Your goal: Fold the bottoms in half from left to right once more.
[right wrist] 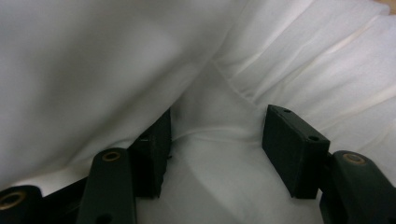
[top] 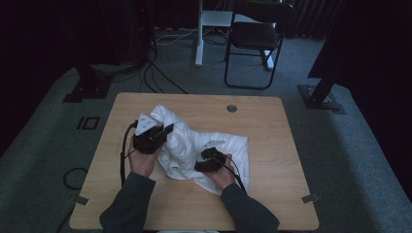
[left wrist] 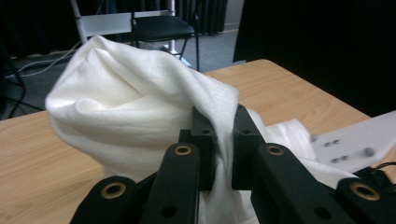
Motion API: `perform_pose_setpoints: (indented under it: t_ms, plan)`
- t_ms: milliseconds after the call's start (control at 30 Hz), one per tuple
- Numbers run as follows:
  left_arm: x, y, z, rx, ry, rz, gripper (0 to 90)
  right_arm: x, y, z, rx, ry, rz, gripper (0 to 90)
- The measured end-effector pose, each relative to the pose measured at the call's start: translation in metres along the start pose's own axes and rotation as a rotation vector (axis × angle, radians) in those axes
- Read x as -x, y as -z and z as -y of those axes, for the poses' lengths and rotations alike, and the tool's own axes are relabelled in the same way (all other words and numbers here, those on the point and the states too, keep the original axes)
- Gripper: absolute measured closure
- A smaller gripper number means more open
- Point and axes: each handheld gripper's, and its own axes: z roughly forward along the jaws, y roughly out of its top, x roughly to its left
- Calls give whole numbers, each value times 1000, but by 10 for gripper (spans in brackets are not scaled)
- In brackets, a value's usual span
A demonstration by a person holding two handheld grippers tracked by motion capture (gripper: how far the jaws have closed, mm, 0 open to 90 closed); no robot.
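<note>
A crumpled white cloth [top: 194, 145] lies in the middle of the wooden table [top: 272, 145]. My left gripper [top: 158, 133] is at its left side, shut on a raised fold of the cloth [left wrist: 140, 98]; the fabric [left wrist: 224, 140] runs between its two black pads. My right gripper [top: 210, 158] sits on the cloth's lower middle, open. In the right gripper view its jaws stand apart with the cloth [right wrist: 219, 154] lying between them and folds draped over the left pad [right wrist: 156, 144].
A round hole [top: 231, 108] is in the table's far side. A black folding chair [top: 255, 39] and a white desk leg [top: 199, 34] stand beyond the table, with cables [top: 160, 73] on the grey carpet. Tape marks the table's near corners.
</note>
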Motion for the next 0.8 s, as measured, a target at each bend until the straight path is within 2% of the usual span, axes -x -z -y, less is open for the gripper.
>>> perform_pose_setpoints:
  t_ms: [167, 300, 333, 367, 433, 500, 533, 567, 600, 633, 700, 767, 800]
  plan:
    - [11, -9, -3, -4, -17, 26, 843, -7, -10, -5, 19, -10, -11, 414]
    - [16, -14, -3, -13, -27, 28, 844, -16, -19, -14, 6, 14, -88, 406]
    - [16, -14, -3, -13, -27, 28, 844, -16, -19, -14, 6, 14, -88, 406]
    - [15, -15, -2, -15, -23, 33, 844, -16, -18, -16, -3, 22, -110, 399]
    - [13, -14, 0, -20, -24, 32, 844, -14, 1, -15, 25, 33, -131, 352]
    - [12, -13, 1, -25, -25, 31, 844, -7, 21, -8, 66, 45, -112, 336]
    - [12, -13, 1, -25, -25, 31, 844, -7, 21, -8, 66, 45, -112, 336]
    - [12, -13, 3, -27, -24, 31, 844, -2, 30, -3, 81, 38, -85, 336]
    - [12, -14, 3, -28, -21, 33, 844, 12, 42, 8, 71, -15, -30, 335]
    - [13, -14, 3, -26, -18, 36, 844, 18, 44, 13, 47, -47, -16, 332]
    - [17, -16, 2, -28, -25, 42, 844, 25, 38, 21, 8, -69, 10, 327]
    - [21, -18, 0, -32, -38, 51, 844, 24, 27, 26, -20, -64, 13, 323]
    - [23, -19, -1, -35, -44, 56, 844, 21, 22, 26, -11, -43, 31, 322]
